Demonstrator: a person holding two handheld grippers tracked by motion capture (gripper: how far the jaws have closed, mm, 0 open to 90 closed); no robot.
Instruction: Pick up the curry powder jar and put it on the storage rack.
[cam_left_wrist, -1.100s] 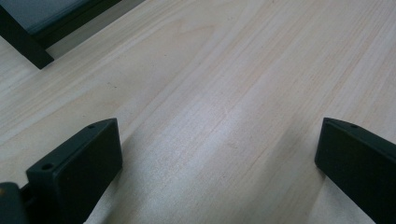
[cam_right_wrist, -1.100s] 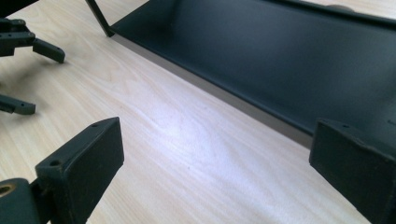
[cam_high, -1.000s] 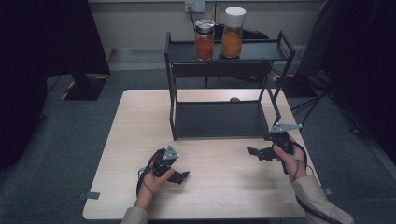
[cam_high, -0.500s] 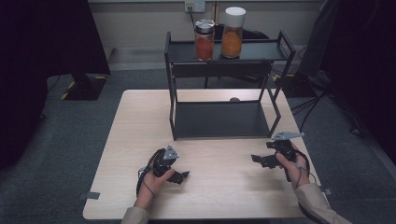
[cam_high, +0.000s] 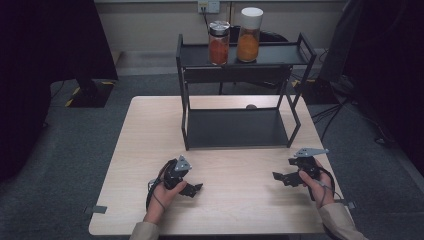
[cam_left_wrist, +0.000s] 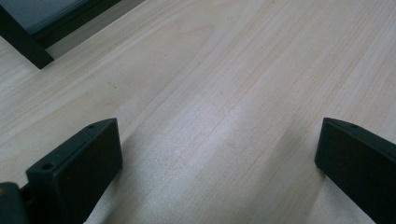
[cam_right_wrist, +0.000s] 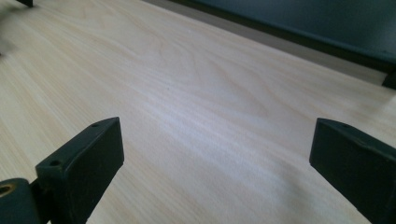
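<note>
Left gripper (cam_high: 192, 189) pointing right, right gripper (cam_high: 281, 177) pointing left, jaws apart

No readable text, label or number on anything here

Light falls from above onto the pale worktop (cam_high: 225, 150), which is bright and evenly lit in the high view, while the room around it sinks into near black at both sides. That view is soft and slightly grainy. The rack (cam_high: 240, 127) casts only a faint shadow. In both gripper views the wood grain is sharp mid-frame, a broad sheen lies across it, and the near black fingers (cam_left_wrist: 77, 168) look blurred, with soft shadows beneath.
</note>
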